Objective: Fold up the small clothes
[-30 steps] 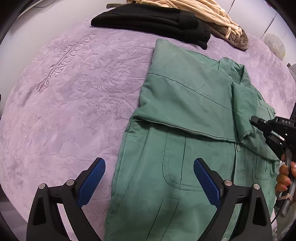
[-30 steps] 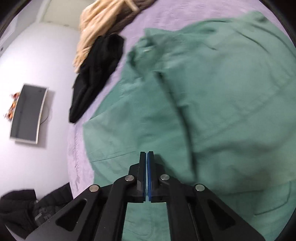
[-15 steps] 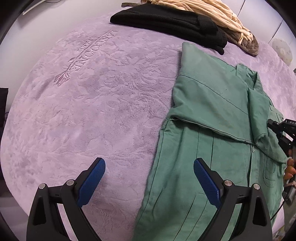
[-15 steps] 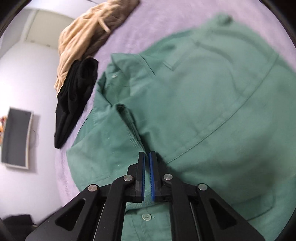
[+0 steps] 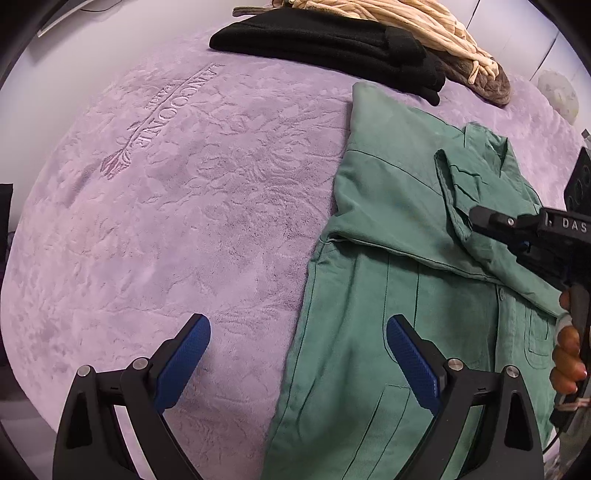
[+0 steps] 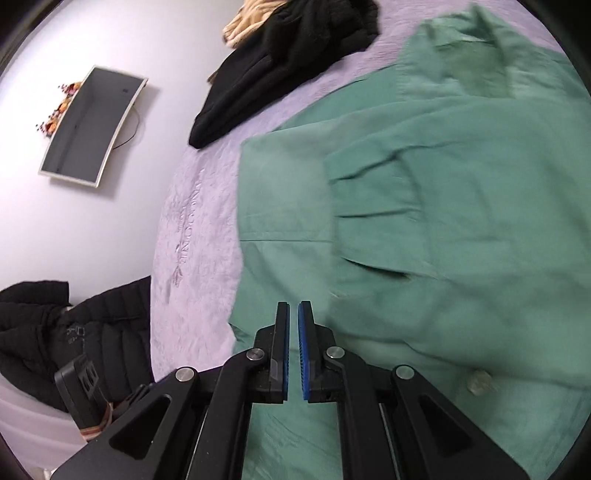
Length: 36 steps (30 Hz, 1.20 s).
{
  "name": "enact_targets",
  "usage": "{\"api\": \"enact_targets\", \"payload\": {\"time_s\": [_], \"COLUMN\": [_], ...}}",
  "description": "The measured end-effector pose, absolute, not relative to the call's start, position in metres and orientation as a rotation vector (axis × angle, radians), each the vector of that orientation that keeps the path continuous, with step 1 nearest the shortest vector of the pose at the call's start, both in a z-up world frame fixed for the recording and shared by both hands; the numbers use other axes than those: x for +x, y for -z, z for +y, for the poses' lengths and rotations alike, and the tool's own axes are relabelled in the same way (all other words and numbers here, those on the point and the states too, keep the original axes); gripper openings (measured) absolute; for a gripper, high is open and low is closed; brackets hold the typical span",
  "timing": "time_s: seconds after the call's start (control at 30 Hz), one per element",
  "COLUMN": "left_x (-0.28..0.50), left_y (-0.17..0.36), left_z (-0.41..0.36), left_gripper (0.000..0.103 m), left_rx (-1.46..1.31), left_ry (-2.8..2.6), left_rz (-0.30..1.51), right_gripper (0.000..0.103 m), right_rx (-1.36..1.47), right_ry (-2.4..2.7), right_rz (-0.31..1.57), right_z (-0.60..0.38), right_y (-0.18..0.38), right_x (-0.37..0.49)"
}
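A green button shirt [image 5: 399, 258] lies on the purple blanket [image 5: 184, 221] with both sleeves folded in over its front. It also fills the right wrist view [image 6: 424, 229]. My left gripper [image 5: 297, 354] is open and empty, above the shirt's left lower edge. My right gripper [image 6: 293, 347] has its blue pads a narrow gap apart with nothing between them, over the shirt's front. It shows in the left wrist view [image 5: 480, 218] at the folded sleeve, held by a hand.
Folded black clothing [image 5: 325, 44] and a cream and brown knit garment [image 5: 424, 29] lie at the blanket's far edge. A black jacket [image 6: 55, 325] lies beside the bed. A wall screen [image 6: 92, 125] hangs at the left.
My right gripper let go of the sleeve, its pads parting slightly, and swung left over the shirt. My left gripper stayed open and drifted a little.
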<state>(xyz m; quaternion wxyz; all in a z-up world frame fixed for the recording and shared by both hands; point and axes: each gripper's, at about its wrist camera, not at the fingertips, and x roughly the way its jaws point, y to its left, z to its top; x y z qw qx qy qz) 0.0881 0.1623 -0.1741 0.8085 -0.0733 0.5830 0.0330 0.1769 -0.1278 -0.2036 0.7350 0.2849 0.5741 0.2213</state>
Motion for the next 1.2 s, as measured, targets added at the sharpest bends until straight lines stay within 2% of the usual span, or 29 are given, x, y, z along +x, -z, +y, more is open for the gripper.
{"api": "enact_targets", "payload": {"time_s": [0.03, 0.07, 0.1, 0.13, 0.37, 0.6, 0.83, 1.0, 1.07, 1.1, 1.13, 1.2], "left_x": [0.089, 0.091, 0.092, 0.093, 0.107, 0.153, 0.187, 0.197, 0.200, 0.202, 0.204, 0.206], "left_y": [0.174, 0.174, 0.175, 0.176, 0.179, 0.172, 0.199, 0.211, 0.216, 0.220, 0.223, 0.226], "left_z": [0.160, 0.158, 0.155, 0.151, 0.107, 0.040, -0.011, -0.014, -0.016, -0.017, -0.018, -0.020], "left_gripper": [0.097, 0.097, 0.097, 0.097, 0.097, 0.097, 0.097, 0.097, 0.097, 0.097, 0.097, 0.097], "left_rx": [-0.155, -0.154, -0.151, -0.148, -0.121, -0.065, -0.006, 0.014, 0.035, 0.042, 0.053, 0.064], "left_ry": [-0.067, -0.061, -0.057, -0.051, 0.025, 0.125, 0.122, 0.075, 0.066, 0.064, 0.061, 0.061], "left_rz": [1.247, 1.249, 1.251, 1.254, 1.257, 1.186, 1.206, 1.217, 1.220, 1.221, 1.221, 1.219], "right_gripper": [0.024, 0.053, 0.065, 0.069, 0.069, 0.069, 0.068, 0.059, 0.041, 0.038, 0.027, 0.027], "right_rx": [0.637, 0.649, 0.669, 0.695, 1.043, 1.182, 1.227, 1.247, 1.298, 1.317, 1.320, 1.318], "right_ry": [-0.441, -0.399, -0.341, -0.281, 0.092, 0.120, 0.056, 0.072, 0.096, 0.101, 0.107, 0.116], "right_rz": [1.253, 1.242, 1.220, 1.195, 1.077, 1.035, 1.002, 0.903, 0.909, 0.914, 0.918, 0.918], "right_z": [-0.145, -0.163, -0.186, -0.212, -0.370, -0.403, -0.417, -0.442, -0.453, -0.456, -0.456, -0.454], "right_y": [0.203, 0.204, 0.203, 0.203, 0.229, 0.240, 0.248, 0.243, 0.257, 0.265, 0.269, 0.267], "right_x": [0.169, 0.160, 0.150, 0.140, 0.074, 0.064, 0.061, 0.067, 0.060, 0.057, 0.054, 0.052]}}
